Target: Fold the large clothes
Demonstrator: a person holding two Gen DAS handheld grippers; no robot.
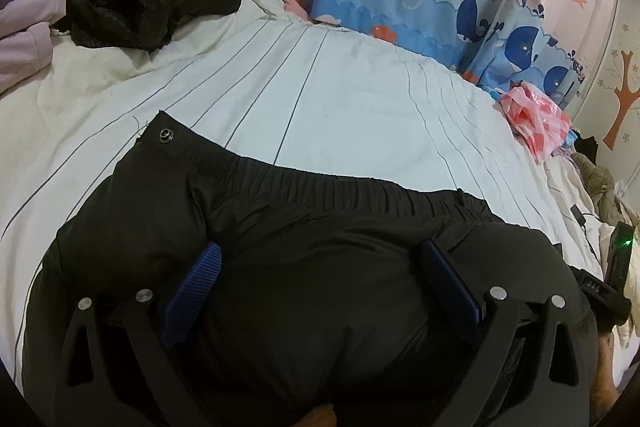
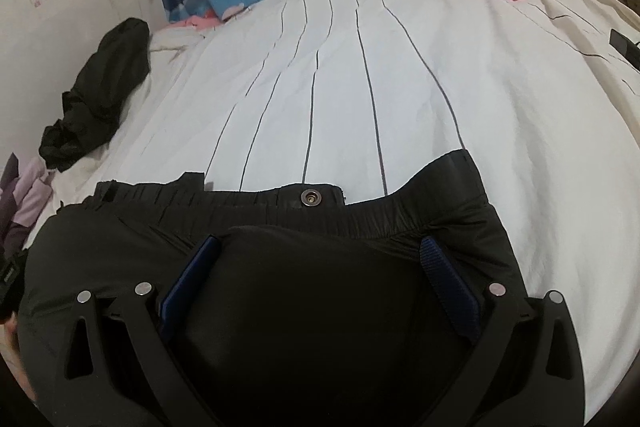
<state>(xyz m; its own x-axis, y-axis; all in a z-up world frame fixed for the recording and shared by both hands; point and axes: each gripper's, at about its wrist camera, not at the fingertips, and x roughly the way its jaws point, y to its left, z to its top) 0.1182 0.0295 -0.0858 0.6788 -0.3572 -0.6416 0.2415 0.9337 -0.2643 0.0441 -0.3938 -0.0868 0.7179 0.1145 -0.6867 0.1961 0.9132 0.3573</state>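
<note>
Trousers (image 1: 304,235) waistband facing away, lying crosswise, both tools (image 1: 320,259) (image 2: 320,251) spread

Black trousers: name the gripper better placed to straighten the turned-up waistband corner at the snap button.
Right, probably. In its view the snap button sits just beyond the open right gripper. From the open left gripper the same snap lies far off to its left. Both rest on the black trousers.
</note>
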